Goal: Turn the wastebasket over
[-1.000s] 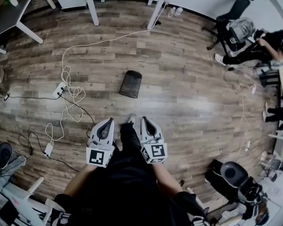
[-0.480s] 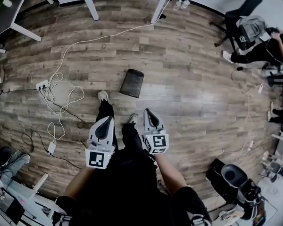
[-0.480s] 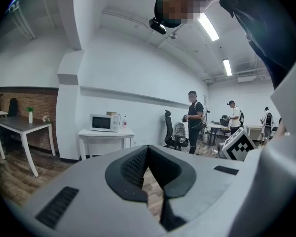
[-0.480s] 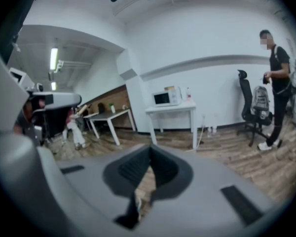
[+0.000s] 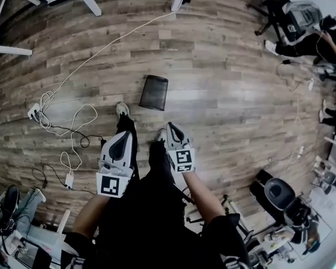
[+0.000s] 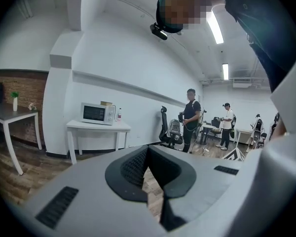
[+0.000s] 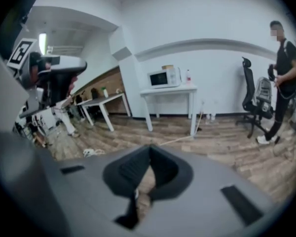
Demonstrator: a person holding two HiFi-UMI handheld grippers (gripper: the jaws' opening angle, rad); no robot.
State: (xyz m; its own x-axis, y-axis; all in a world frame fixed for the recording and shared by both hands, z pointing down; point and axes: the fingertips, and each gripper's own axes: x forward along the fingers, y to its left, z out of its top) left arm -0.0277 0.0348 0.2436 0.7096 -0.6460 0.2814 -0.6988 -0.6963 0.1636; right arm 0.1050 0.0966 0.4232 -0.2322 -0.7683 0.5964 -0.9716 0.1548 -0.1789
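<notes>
jaws: both pairs are sitting pressed together, gripping nothing
left gripper (image 5: 125, 136) and right gripper (image 5: 172, 129): hovering side by side
wastebasket (image 5: 154, 92): sitting on the wooden floor (image 5: 224, 94) ahead, well apart from both

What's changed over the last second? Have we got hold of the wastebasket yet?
The person has stepped toward the wastebasket, with a shoe now planted near it, carrying the left gripper and right gripper closer. Nothing was grabbed. Unchanged: both grippers shut and empty, wastebasket untouched on the floor.
</notes>
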